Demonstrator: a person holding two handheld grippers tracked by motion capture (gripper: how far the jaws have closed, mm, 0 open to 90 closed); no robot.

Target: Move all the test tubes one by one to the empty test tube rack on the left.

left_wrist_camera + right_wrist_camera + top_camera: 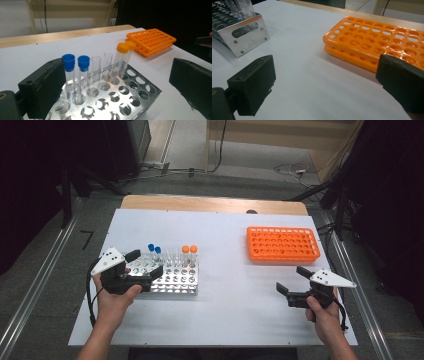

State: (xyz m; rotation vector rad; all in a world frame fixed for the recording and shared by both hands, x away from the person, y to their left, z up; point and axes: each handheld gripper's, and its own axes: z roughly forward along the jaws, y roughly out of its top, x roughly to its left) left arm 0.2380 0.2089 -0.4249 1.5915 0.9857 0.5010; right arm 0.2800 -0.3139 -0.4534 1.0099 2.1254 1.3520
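Observation:
A shiny metal tube rack [172,279] stands left of centre on the white table. In its back row are two blue-capped tubes [68,62], two uncapped clear tubes [96,65] and two orange-capped tubes [123,48]. My left gripper [145,263] hovers over the rack's left end, open wide. Its left jaw is close beside the nearest blue-capped tube, and no pad presses on anything. An empty orange rack [283,244] lies at the right rear. My right gripper [293,280] is held open and empty just above the table, in front of that rack.
The white table top [225,310] has bare room between the two racks and along the front edge. A wooden strip [215,203] runs along the far edge. Dark stands and cables flank the table on both sides.

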